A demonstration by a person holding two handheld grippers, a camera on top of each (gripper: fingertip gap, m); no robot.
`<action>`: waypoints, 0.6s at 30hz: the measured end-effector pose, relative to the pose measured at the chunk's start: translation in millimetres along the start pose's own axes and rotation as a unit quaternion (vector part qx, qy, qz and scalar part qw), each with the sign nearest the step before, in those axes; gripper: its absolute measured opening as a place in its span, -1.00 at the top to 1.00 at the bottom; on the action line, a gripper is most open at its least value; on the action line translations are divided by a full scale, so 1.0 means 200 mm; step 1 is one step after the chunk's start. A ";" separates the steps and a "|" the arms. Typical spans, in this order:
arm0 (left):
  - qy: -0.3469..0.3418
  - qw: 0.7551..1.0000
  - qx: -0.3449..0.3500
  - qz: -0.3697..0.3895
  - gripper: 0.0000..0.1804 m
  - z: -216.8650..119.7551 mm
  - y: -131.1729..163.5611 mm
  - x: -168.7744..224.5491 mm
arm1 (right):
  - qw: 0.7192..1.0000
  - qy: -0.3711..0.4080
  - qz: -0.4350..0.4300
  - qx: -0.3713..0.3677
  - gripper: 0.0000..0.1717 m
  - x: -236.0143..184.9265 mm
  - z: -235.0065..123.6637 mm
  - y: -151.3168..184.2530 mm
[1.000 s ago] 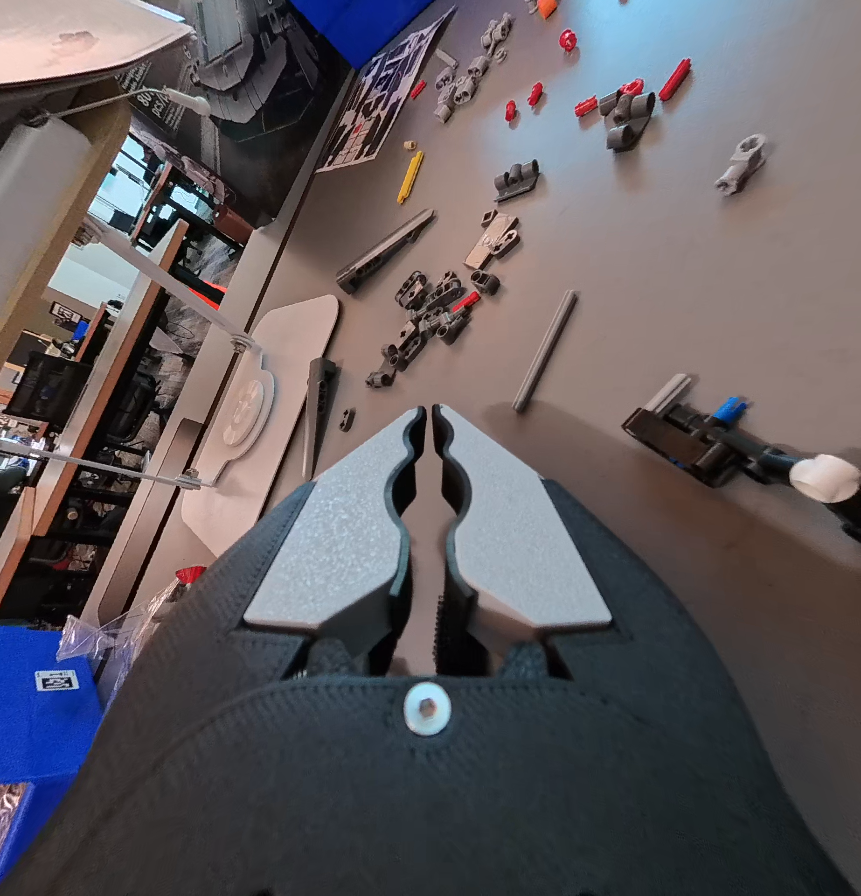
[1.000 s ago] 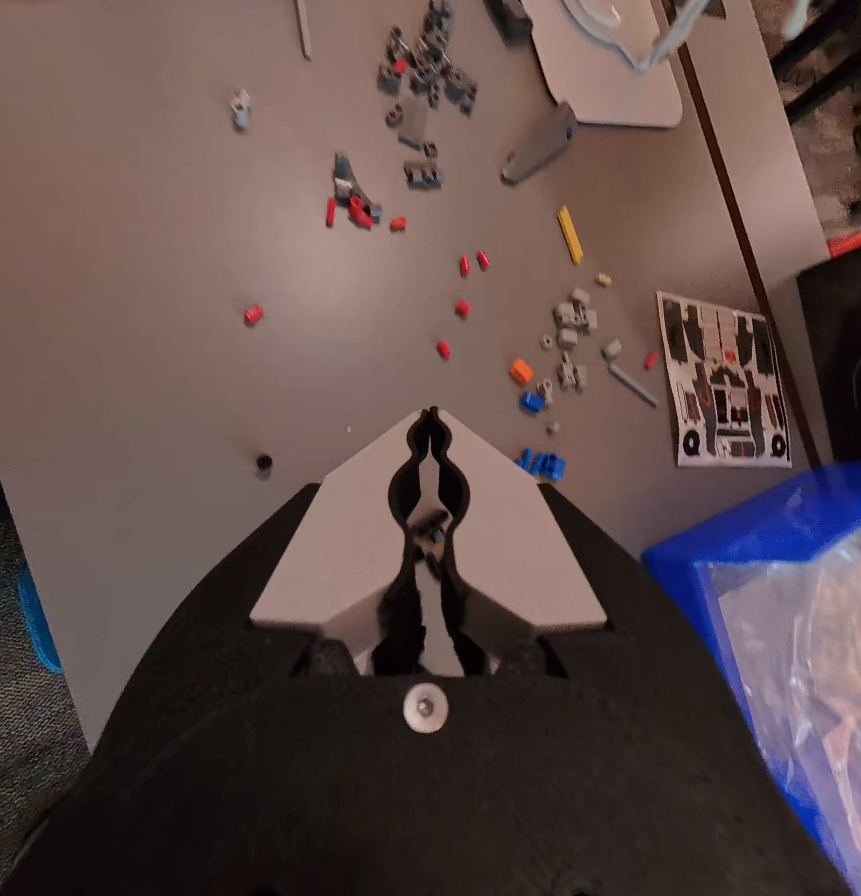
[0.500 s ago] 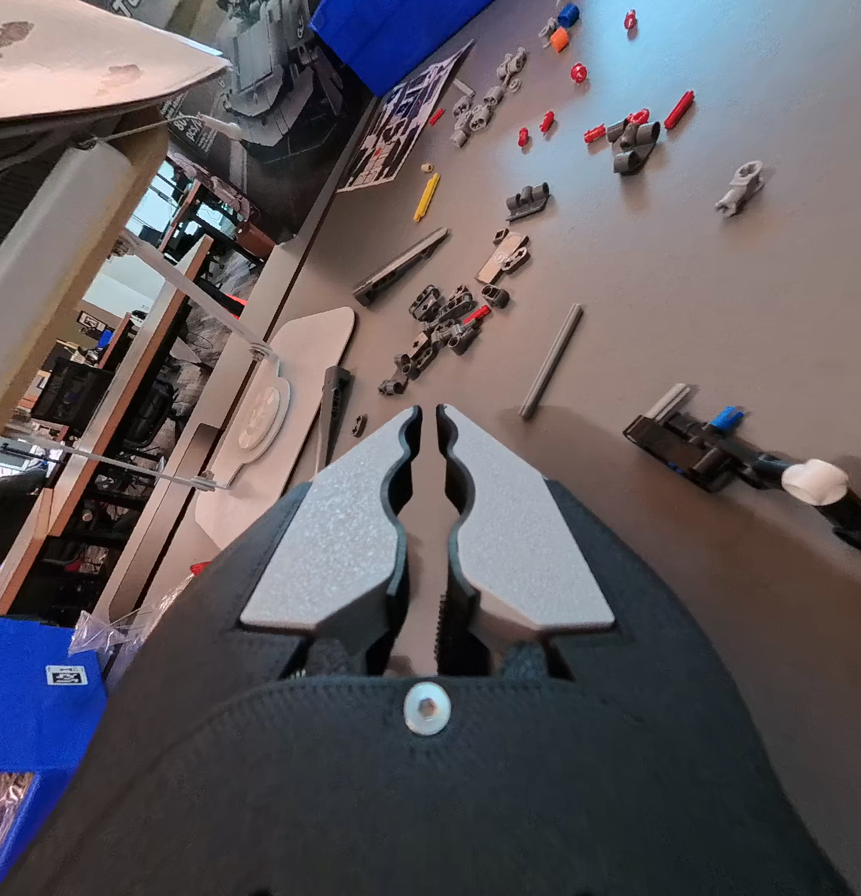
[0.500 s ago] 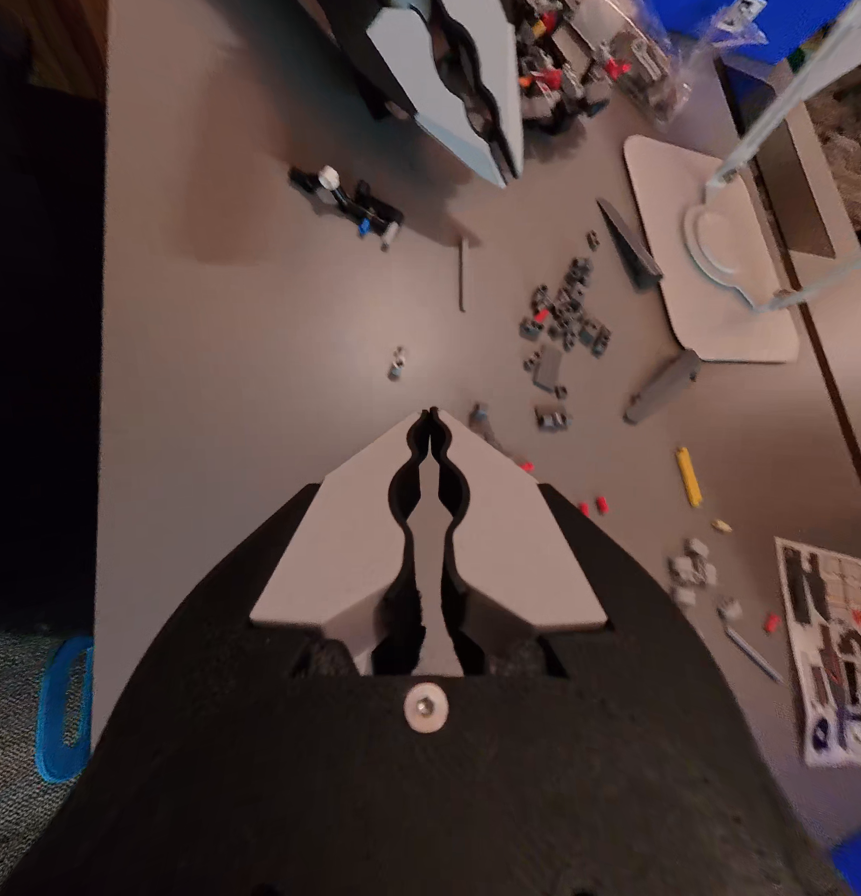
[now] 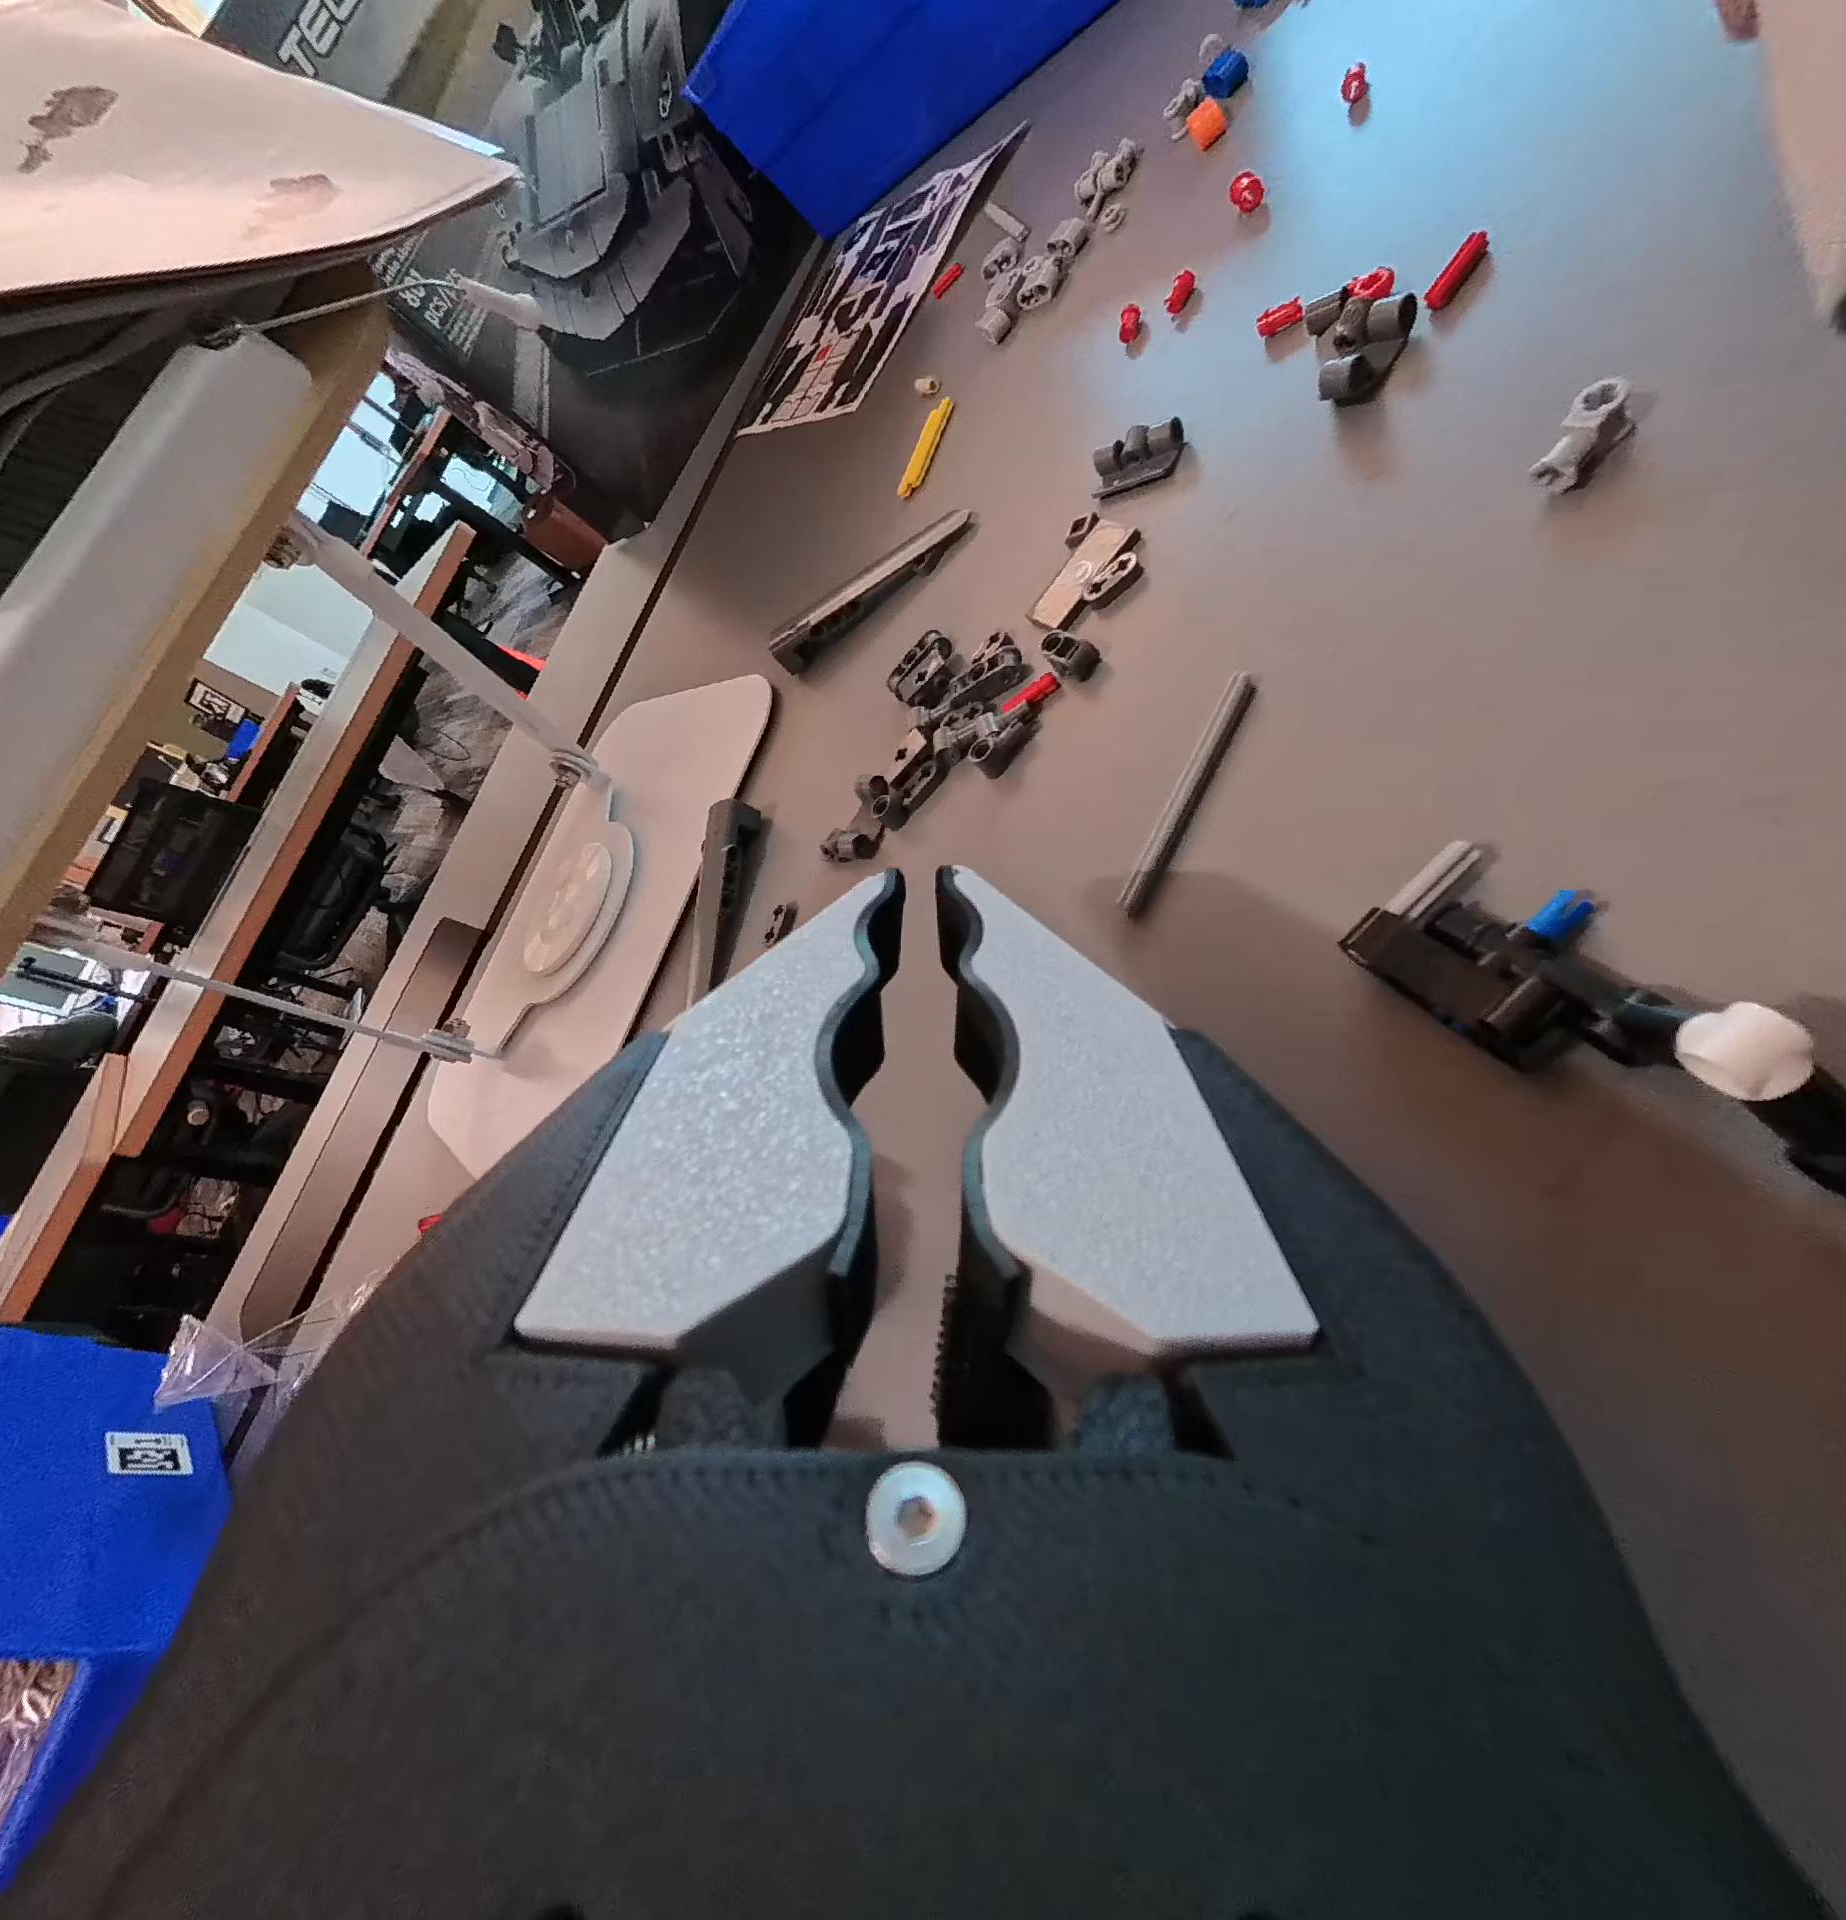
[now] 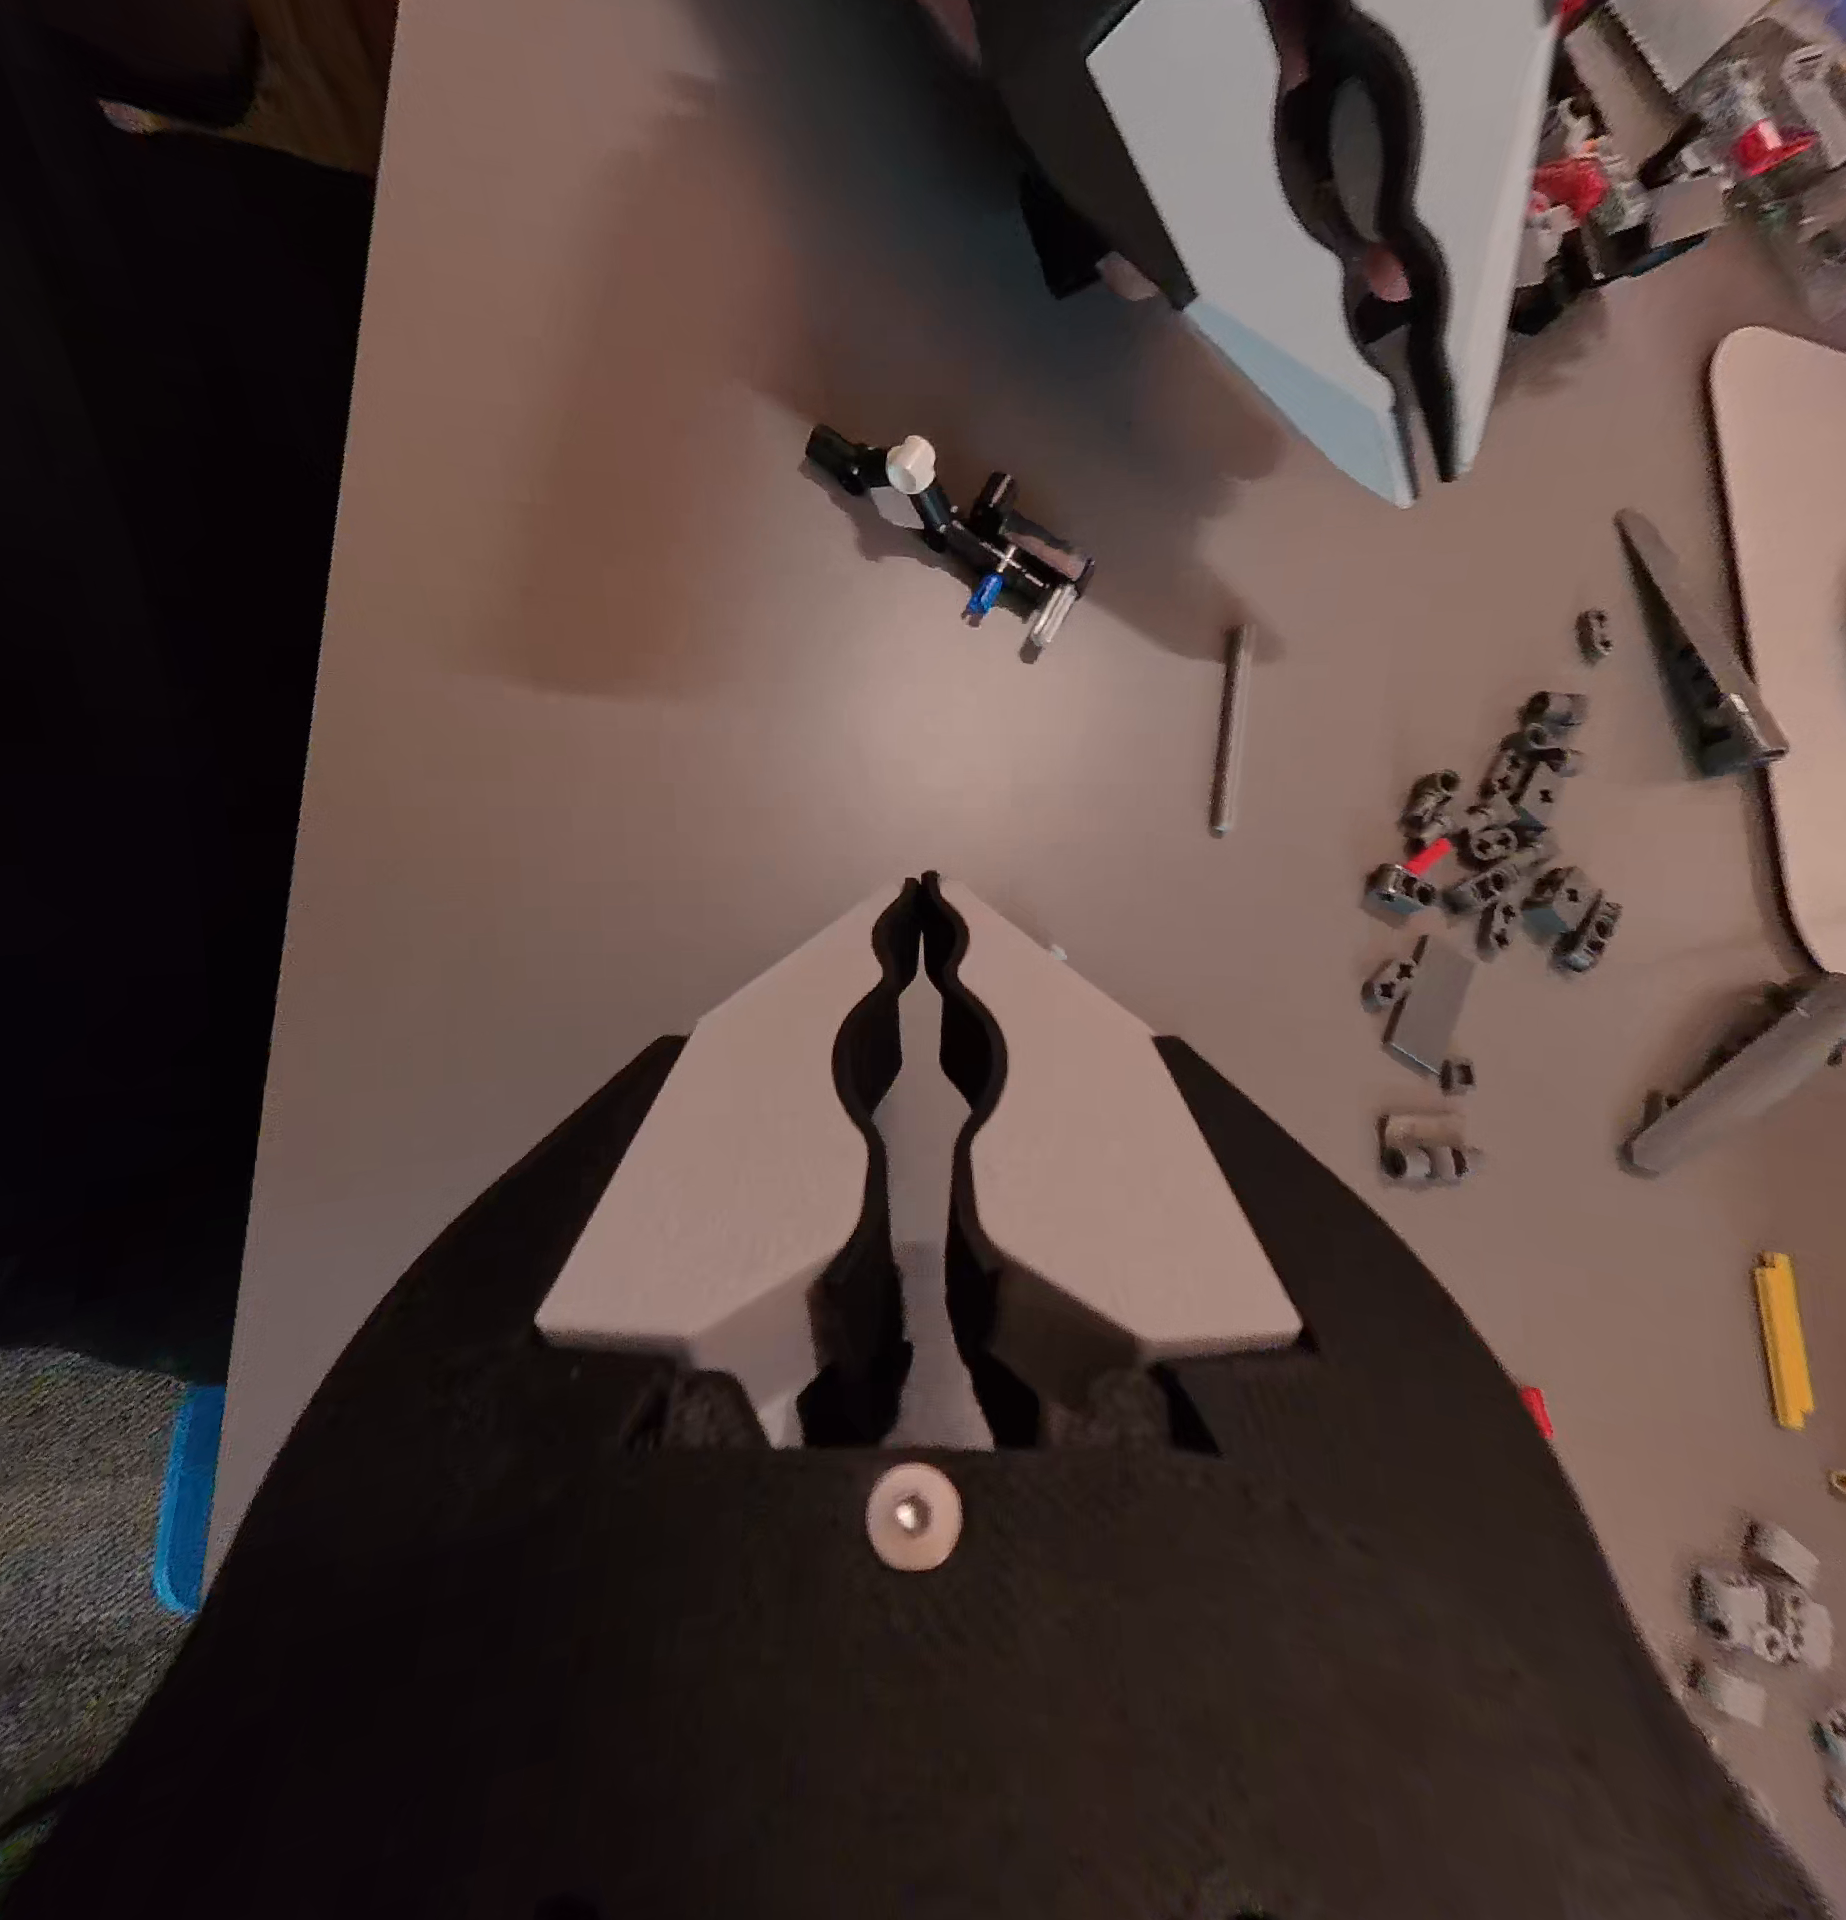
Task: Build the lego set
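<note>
Two grippers hover above our grey desk (image 6: 607, 790). Our left gripper (image 5: 919, 883), tilted low, shows a narrow bare slit between its tips, just beside a heap of dark grey plastic connectors (image 5: 950, 727). Our right gripper (image 6: 924, 883) is pressed together on nothing, pointing toward a small black brick assembly with a white knob (image 6: 950, 520).

Left gripper (image 5: 919, 902) slightly parted, bare, over grey table (image 5: 1521, 644) near dark grey connector cluster (image 5: 950, 727); right gripper (image 6: 924, 894) closed, bare, apart from black assembly (image 6: 950, 520).
</note>
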State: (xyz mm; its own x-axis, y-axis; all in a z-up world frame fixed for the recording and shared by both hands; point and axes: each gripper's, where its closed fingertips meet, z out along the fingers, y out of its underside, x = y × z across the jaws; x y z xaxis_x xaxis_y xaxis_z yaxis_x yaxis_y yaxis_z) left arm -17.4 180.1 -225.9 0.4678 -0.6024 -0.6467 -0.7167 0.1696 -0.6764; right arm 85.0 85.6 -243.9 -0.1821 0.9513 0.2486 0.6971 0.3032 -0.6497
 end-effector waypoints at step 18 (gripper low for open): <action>-0.004 1.000 0.000 0.009 0.95 0.01 -0.01 0.01 | 0.999 -0.043 -0.006 -0.018 1.00 -0.05 0.16 -0.07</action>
State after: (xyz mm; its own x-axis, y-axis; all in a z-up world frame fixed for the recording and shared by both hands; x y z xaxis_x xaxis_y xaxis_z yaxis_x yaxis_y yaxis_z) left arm -15.5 180.0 -226.3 0.4591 -0.5929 -0.6616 -0.7249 0.1805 -0.6648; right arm 54.6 73.4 -259.1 -0.2495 0.9490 0.1927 0.7189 0.3148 -0.6198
